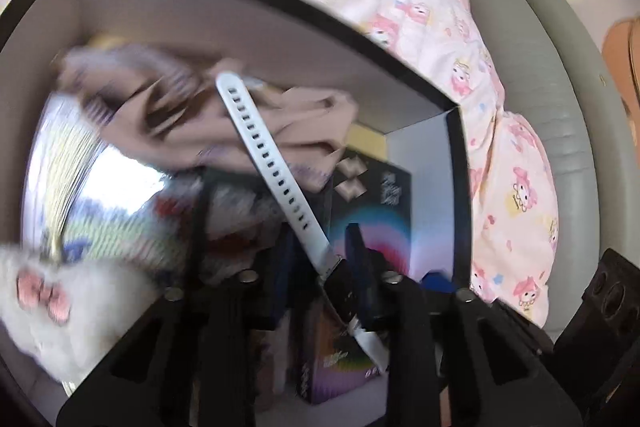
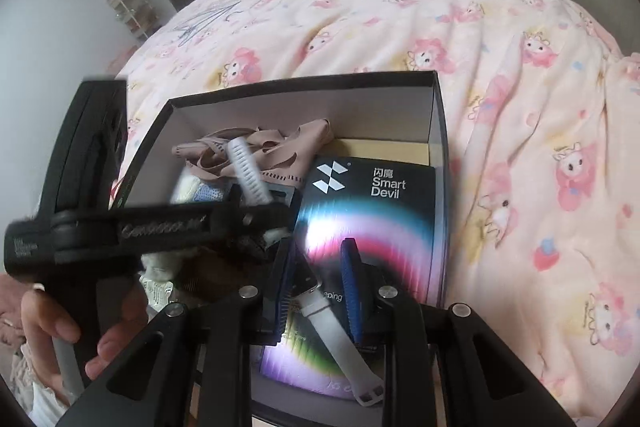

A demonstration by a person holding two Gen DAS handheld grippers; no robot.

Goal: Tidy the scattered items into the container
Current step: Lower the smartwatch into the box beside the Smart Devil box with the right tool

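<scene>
While the watch (image 2: 310, 281) hangs over the open box (image 2: 304, 83), the right gripper (image 2: 318, 247) pinches it at the body, its blue pads (image 2: 352, 287) drawn close on either side. The buckle strap trails down toward the right camera. The holed strap runs up and away, passing the tip of the left gripper (image 1: 320, 239). The left fingers stand narrow around the watch, but the blur hides whether their pads press on it. A hand (image 2: 60, 327) grips the left tool's handle. Under the watch lie a dark pack (image 2: 372, 211) with a rainbow arc and a beige garment (image 2: 280, 143). The box sits on a pink blanket (image 2: 480, 47).
</scene>
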